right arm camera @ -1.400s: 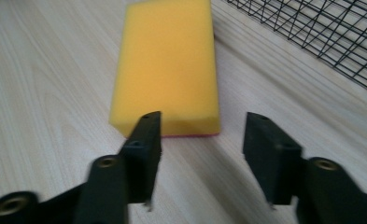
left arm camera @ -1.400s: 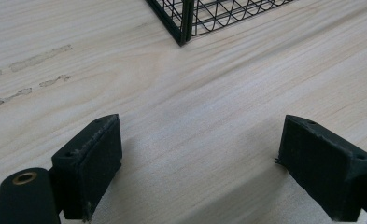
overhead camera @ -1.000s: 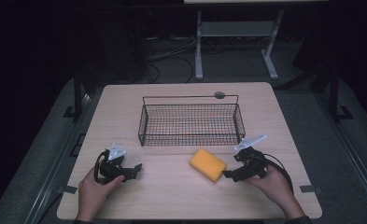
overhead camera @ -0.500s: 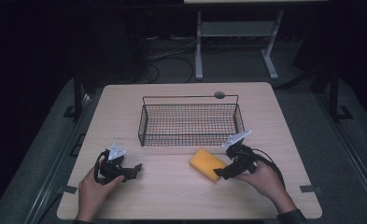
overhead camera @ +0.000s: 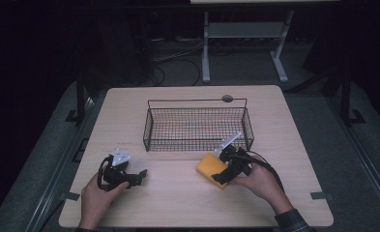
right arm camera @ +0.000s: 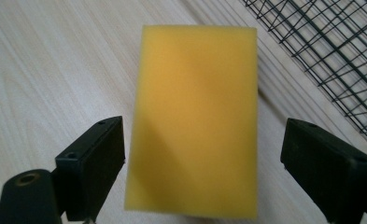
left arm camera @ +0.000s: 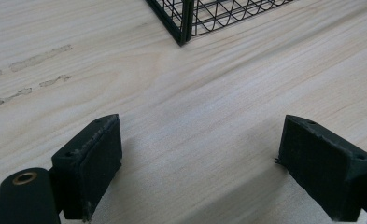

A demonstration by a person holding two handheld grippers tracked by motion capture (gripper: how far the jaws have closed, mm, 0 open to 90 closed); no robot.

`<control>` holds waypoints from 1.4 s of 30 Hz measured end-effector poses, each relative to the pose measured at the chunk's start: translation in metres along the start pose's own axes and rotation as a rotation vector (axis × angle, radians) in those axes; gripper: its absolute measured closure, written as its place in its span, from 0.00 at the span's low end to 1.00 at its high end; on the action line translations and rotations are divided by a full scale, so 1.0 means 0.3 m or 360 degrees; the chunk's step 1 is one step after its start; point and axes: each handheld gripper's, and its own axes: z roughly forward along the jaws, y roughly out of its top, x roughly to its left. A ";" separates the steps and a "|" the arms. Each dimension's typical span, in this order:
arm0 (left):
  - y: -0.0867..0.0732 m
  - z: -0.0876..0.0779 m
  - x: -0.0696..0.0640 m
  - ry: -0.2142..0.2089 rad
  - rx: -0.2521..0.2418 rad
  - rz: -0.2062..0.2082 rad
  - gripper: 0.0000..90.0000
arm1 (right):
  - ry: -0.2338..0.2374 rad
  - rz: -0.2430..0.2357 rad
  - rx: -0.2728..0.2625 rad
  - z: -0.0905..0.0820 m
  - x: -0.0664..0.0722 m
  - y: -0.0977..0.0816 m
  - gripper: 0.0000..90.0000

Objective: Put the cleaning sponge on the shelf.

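- Your right gripper has slid left onto the yellow sponge, jaws just widening to straddle it, not yet pinching.
- Your left gripper rests with jaws apart, holding nothing; the wire basket waits beyond.

A matt, fine-pored yellow foam is seen in the sponge. The surface is finished in pale wood-grain laminate, smooth, with a few scuffed marks. The basket is formed of thin black wire mesh. The right claw is faced with dull black, slightly rough pads.
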 end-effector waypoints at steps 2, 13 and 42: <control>0.000 0.000 0.000 0.0001 0.0000 -0.0001 0.14 | 0.0000 -0.0003 0.0010 0.005 0.002 0.005 0.15; 0.000 -0.001 0.001 0.0000 0.0005 0.0005 0.14 | -0.0010 -0.0045 0.0106 0.077 0.021 0.041 0.14; 0.000 -0.001 0.000 0.0000 0.0006 0.0004 0.14 | -0.0039 -0.0078 0.0199 0.131 0.022 0.047 0.24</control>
